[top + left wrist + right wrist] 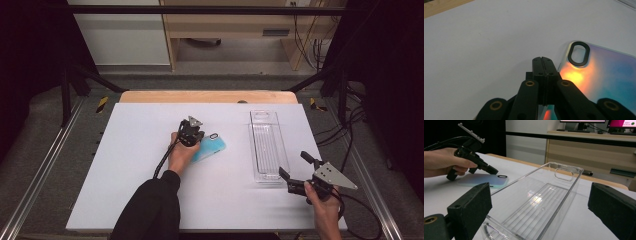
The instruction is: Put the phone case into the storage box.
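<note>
Left tool sits mid-bench, jaws pressed together. In the left gripper view the two black jaws meet flush, and whether anything thin is caught between them can't be made out. They lie right at the long edge of the phone case, beside the camera cutout end. A sliver of the case shows below, between the linkage arms, so the tool overlaps that edge; real contact can't be called from here.

In the high view the phone case lies flat on the white bench, teal, angled, its near end hidden under the left hand. In the left gripper view the case runs off the right and bottom edges, with an orange glare patch washing out the surface near the cutout. From the right gripper view it reads as a pale strip under the left tool, its left part behind the hand and tool.

Right tool is at the near right corner of the bench, jaws spread wide, holding nothing. It points at the near short end of the clear tray, well apart from the case. In the right gripper view the two pads stand either side of the clear tray, not touching it. The tray's near end is cut off at the bottom of that view. Being transparent, its walls are hard to trace in the high view. A handle slot shows at the far end and nothing visible inside.

Right hand is cut off by the bottom edge in the high view.
</note>
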Available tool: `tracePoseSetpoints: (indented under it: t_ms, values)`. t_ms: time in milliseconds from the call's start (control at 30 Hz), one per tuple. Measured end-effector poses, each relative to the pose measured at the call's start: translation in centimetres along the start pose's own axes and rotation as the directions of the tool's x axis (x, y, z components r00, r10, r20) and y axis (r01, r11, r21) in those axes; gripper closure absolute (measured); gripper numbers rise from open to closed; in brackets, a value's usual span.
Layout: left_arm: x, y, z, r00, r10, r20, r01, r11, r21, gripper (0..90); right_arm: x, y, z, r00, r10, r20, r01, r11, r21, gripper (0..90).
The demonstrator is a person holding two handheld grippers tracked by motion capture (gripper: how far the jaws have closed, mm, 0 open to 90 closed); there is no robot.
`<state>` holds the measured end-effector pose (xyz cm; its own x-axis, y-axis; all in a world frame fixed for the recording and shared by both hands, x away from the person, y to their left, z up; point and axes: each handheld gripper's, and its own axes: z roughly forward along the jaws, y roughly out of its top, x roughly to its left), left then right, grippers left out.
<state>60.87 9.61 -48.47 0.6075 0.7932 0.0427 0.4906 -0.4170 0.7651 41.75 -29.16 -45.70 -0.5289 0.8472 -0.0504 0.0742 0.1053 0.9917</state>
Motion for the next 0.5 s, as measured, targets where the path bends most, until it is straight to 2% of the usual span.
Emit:
tracePoseSetpoints:
  t_ms: [200, 300, 500]
  values:
    - [-0.7, 0.0, -0.3, 0.9979, 0.053, 0.038, -0.053, 0.9985, 0.009, 90.0, 0.0, 0.0, 0.0, 1.0000, -0.001, 0.002, 0.001, 1.000, 0.001, 5.3]
    - [-1.8, -0.3, -0.7, 0.9940, 0.089, 0.064, -0.090, 0.9958, 0.015, 90.0, 0.0, 0.0, 0.0, 1.0000, 0.001, 0.003, -0.001, 1.000, -0.001, 5.3]
    - [-3.4, -1.0, -1.7, 0.9891, 0.113, 0.094, -0.115, 0.9933, 0.011, 90.0, 0.1, 0.0, -0.1, 1.0000, 0.007, 0.000, -0.007, 1.000, -0.003, 5.4]
